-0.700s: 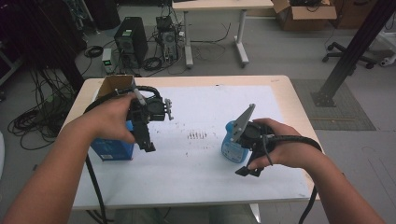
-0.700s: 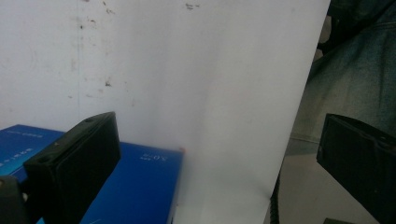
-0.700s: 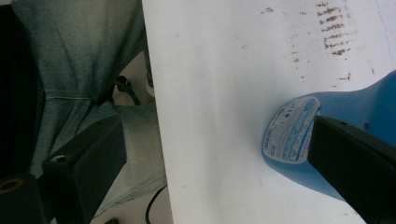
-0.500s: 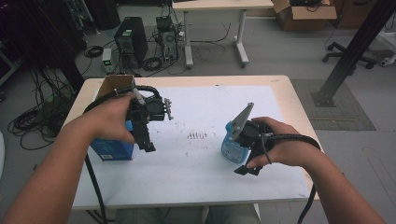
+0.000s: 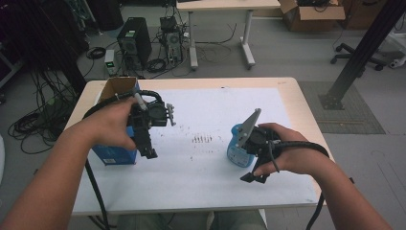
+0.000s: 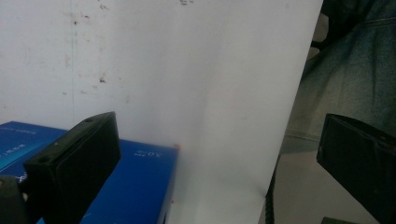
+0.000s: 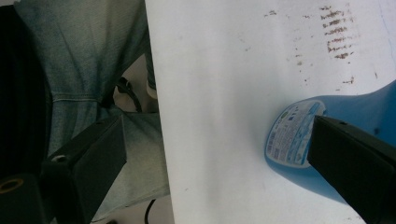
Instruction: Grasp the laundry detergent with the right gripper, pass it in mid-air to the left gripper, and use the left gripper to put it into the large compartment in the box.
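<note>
Bench (image 5: 201, 196) stock, as I see it: left hand-held gripper (image 6: 219, 154) gaping, empty, over blue box (image 6: 135, 186); right hand-held gripper (image 7: 219, 158) gaping, empty, beside blue bottle (image 7: 299, 135).

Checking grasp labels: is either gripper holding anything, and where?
Nothing held. Left gripper open beside the blue cardboard box; right gripper open beside the blue plastic bottle.

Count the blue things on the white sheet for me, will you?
2. A blue box at the sheet's left edge beside the left gripper, and a blue bottle right of centre by the right gripper. Hands may hide others.
</note>
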The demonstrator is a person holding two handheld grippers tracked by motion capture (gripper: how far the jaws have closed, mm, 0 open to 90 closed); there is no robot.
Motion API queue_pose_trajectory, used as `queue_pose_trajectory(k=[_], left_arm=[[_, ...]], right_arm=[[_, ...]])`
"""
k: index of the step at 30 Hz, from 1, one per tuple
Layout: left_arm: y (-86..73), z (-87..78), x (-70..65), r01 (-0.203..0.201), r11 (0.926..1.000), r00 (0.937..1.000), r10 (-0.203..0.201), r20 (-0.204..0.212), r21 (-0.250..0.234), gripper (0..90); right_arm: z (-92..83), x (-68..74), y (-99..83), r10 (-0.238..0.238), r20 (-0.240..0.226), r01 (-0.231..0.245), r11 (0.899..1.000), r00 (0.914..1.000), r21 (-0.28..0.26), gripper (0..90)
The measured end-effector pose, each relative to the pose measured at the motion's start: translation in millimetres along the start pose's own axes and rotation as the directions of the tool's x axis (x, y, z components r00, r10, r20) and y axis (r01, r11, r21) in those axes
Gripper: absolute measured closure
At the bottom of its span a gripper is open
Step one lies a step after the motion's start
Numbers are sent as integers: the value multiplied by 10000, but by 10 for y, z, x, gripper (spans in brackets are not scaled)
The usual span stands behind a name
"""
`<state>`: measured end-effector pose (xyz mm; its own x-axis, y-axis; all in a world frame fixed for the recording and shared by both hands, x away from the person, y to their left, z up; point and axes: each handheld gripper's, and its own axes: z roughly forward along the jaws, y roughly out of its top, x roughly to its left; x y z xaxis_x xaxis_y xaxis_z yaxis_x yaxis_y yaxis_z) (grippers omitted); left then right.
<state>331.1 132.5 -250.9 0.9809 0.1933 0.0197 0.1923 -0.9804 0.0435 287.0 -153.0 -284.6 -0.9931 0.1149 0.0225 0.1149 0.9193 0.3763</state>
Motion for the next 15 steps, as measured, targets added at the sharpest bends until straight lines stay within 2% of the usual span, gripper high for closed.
queue_pose_trajectory(k=[4, 15], left_arm=[[3, -2, -28, 29, 10000, 10000, -29, -37, -1, 2], [46, 25, -120, -215, 9997, 9998, 216, -48, 79, 2]], right_arm=[[-11, 45, -68, 66, 52, -66, 10000, 10000, -57, 50], [-9, 110, -256, 451, 129, -448, 9988, 9989, -215, 50]])
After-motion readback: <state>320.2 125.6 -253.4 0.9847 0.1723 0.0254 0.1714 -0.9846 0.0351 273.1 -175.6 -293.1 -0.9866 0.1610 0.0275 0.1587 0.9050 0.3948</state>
